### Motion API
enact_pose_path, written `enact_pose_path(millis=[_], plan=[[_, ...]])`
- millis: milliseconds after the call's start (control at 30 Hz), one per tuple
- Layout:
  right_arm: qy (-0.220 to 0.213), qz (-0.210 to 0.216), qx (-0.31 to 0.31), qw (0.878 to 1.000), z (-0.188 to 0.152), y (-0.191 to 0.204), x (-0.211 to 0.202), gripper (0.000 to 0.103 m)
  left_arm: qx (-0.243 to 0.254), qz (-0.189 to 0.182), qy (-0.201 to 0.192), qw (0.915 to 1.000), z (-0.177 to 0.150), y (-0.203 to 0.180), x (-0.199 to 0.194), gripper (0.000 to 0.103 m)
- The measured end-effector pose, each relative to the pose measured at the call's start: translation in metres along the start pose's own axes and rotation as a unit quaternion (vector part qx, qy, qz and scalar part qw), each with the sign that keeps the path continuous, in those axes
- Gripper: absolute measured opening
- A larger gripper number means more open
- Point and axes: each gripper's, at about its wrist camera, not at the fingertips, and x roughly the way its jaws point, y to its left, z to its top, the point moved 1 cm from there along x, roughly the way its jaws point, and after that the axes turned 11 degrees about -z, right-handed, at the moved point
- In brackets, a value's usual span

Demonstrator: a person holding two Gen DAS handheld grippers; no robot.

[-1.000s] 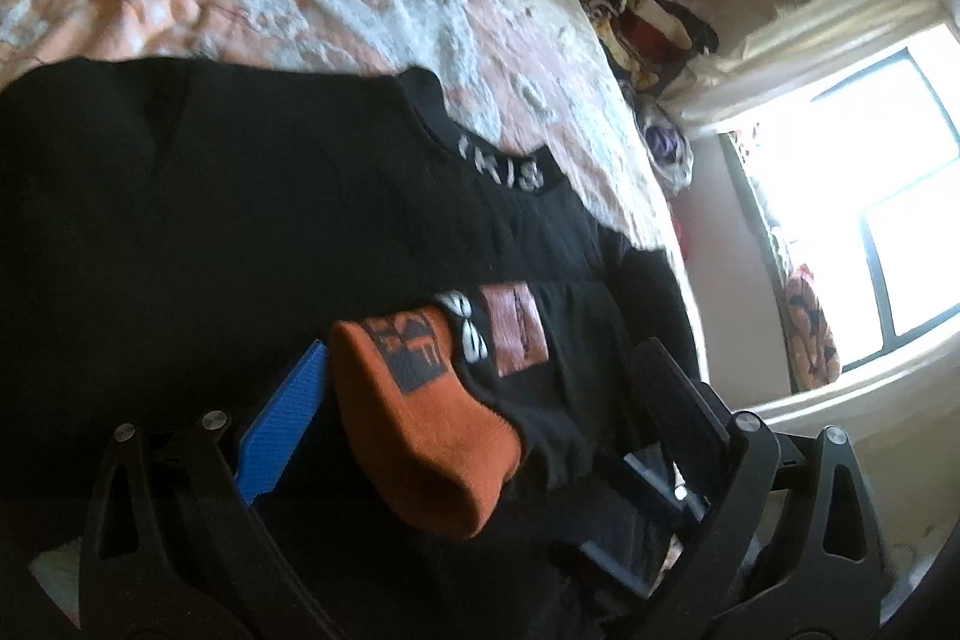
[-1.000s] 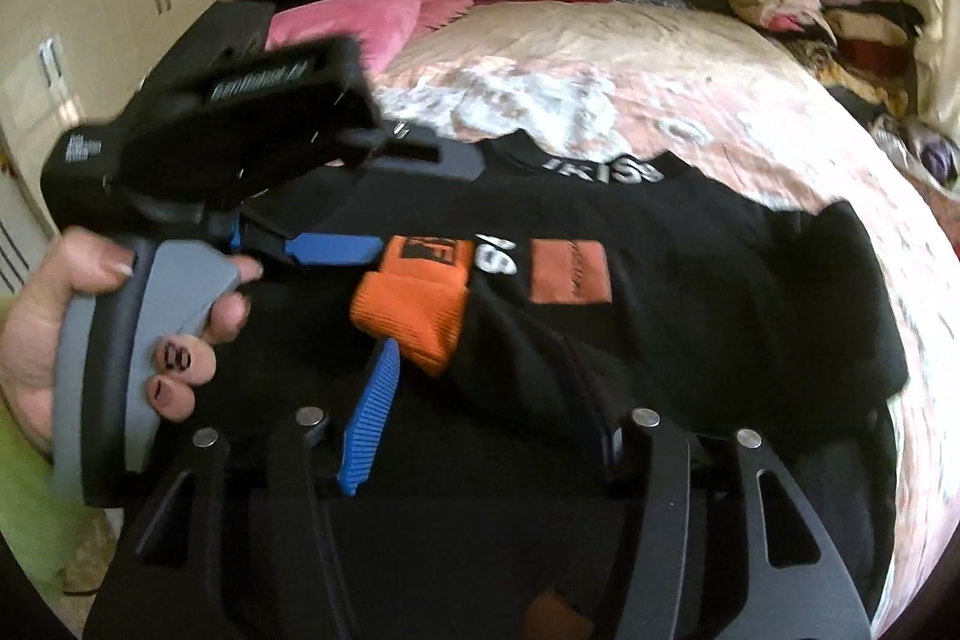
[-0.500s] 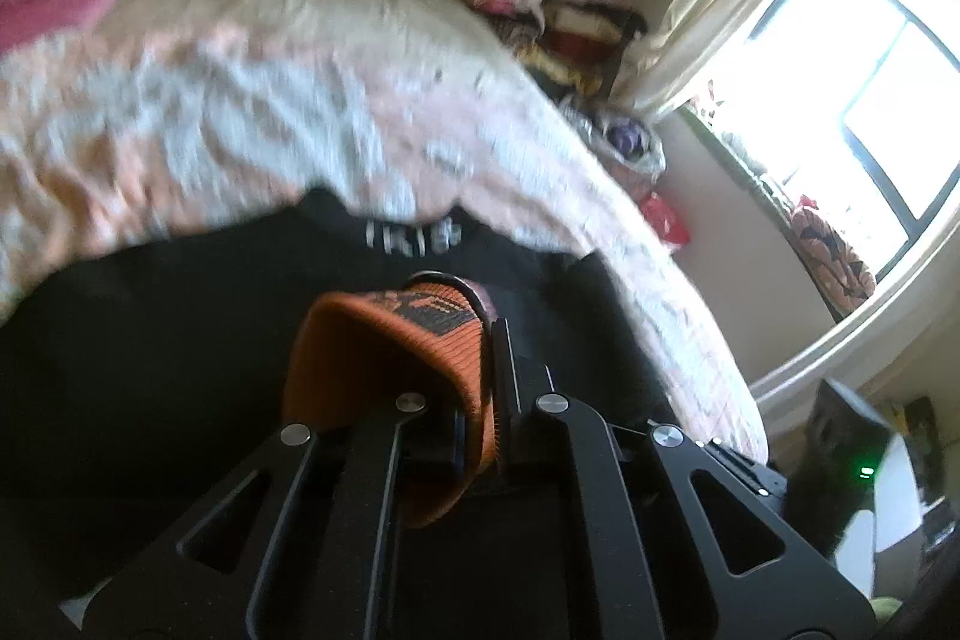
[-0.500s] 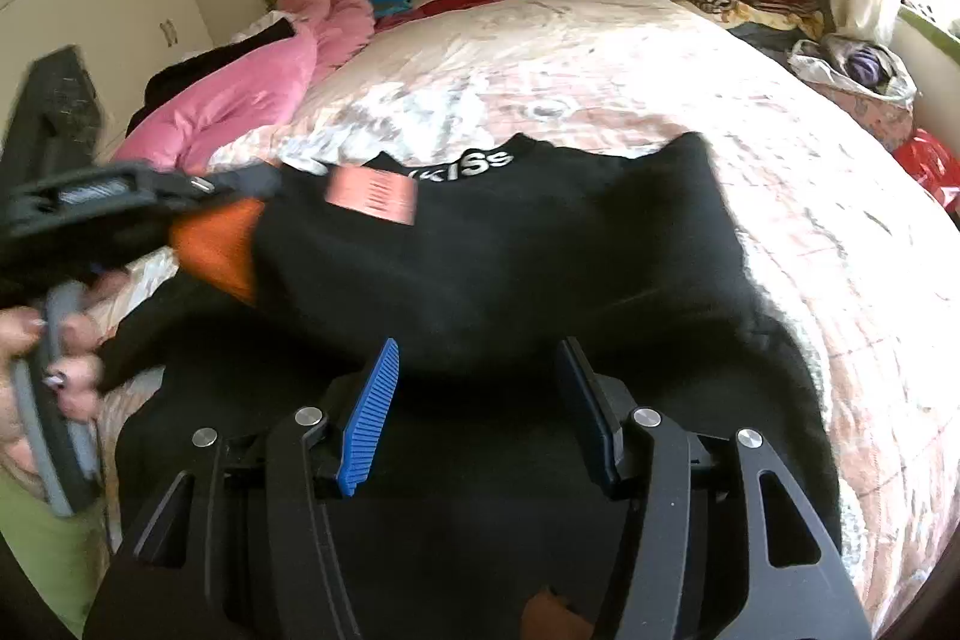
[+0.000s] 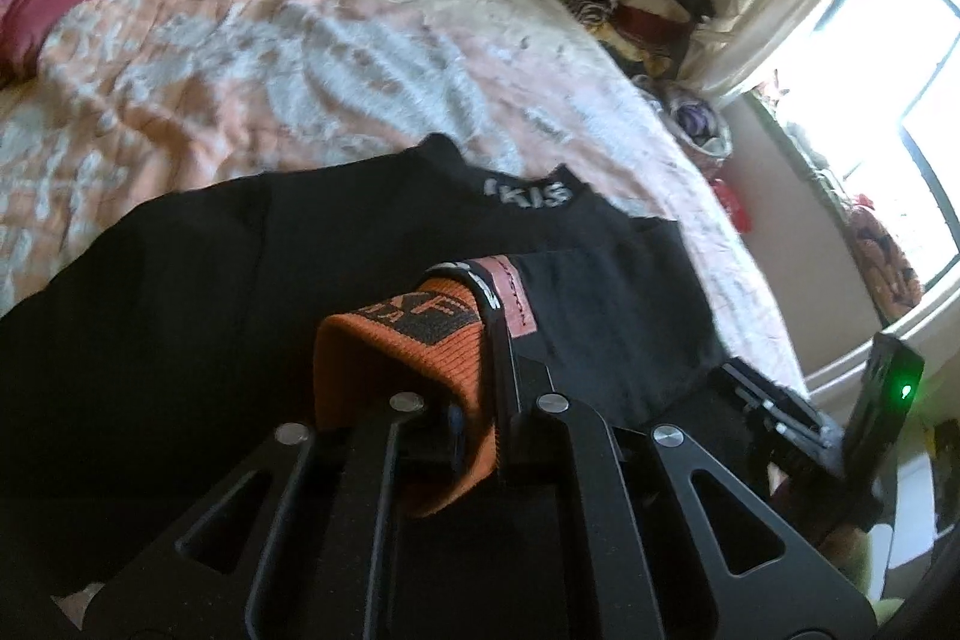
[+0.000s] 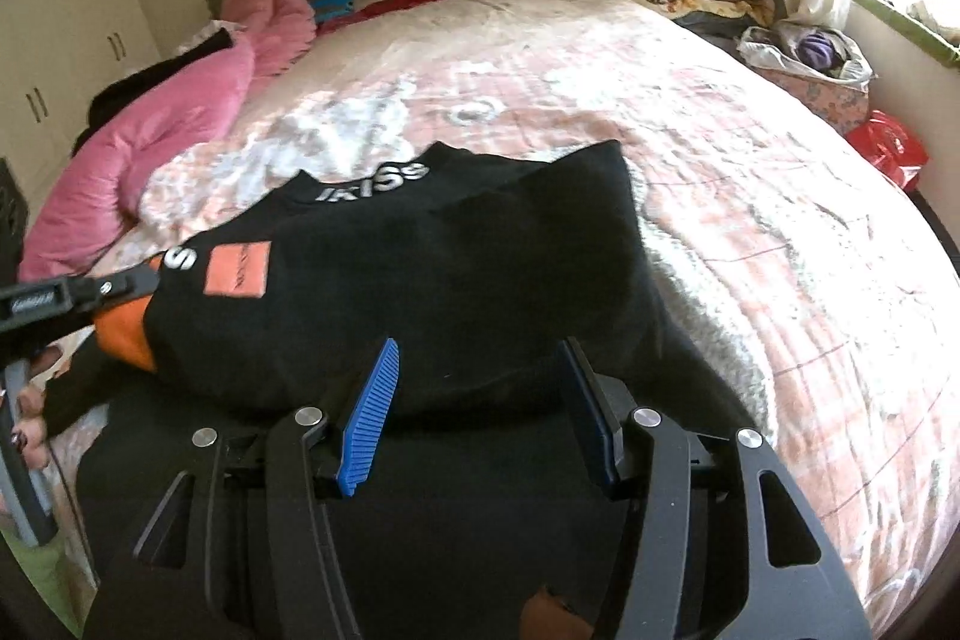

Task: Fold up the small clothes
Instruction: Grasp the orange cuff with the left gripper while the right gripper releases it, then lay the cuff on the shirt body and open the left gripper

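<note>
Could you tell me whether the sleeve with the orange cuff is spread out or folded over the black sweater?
Folded over: the sleeve lies across the black sweater, its orange cuff pinched in the left gripper.

Black sweater [image 6: 420, 280] lies on the quilted bed [image 6: 750, 232].

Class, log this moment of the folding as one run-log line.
left gripper: shut on orange cuff | right gripper: open, empty, over black sweater | bed: sleeve fold underway
</note>
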Motion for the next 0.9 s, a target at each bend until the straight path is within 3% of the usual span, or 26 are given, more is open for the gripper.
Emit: enact_pose_path(millis=[67, 333, 467, 533, 633, 700, 800, 900], plan=[[0.006, -0.004, 0.001, 1.0, 0.003, -0.003, 0.006, 0.053, 0.005, 0.017, -0.006, 0.9998, -0.002, 0.003, -0.005, 0.013], [0.028, -0.017, -0.012, 0.999, 0.006, 0.002, 0.025, 0.054, 0.056, 0.073, -0.033, 0.9952, -0.009, -0.014, -0.024, 0.029], [0.059, -0.042, -0.021, 0.997, 0.0, 0.004, 0.041, 0.058, 0.058, 0.06, 0.025, 0.9962, -0.028, -0.016, 0.009, 0.034], [0.055, -0.047, -0.027, 0.997, -0.001, 0.006, 0.041, 0.058, 0.047, 0.085, 0.053, 0.9939, -0.038, -0.003, 0.027, 0.035], [0.044, -0.03, -0.02, 0.998, -0.001, 0.004, 0.032, 0.068, 0.031, 0.08, 0.053, 0.9948, -0.041, 0.005, 0.027, 0.035], [0.03, -0.02, -0.015, 0.999, -0.001, 0.003, 0.021, 0.08, 0.035, 0.082, 0.044, 0.9951, -0.039, 0.001, 0.02, 0.042], [0.01, -0.012, -0.008, 1.0, 0.0, 0.002, 0.005, 0.082, 0.038, 0.08, 0.035, 0.9955, -0.042, -0.004, 0.012, 0.052], [-0.004, -0.004, -0.004, 1.0, 0.0, 0.004, -0.007, 0.091, 0.039, 0.09, 0.03, 0.9947, -0.046, -0.006, 0.006, 0.062]])
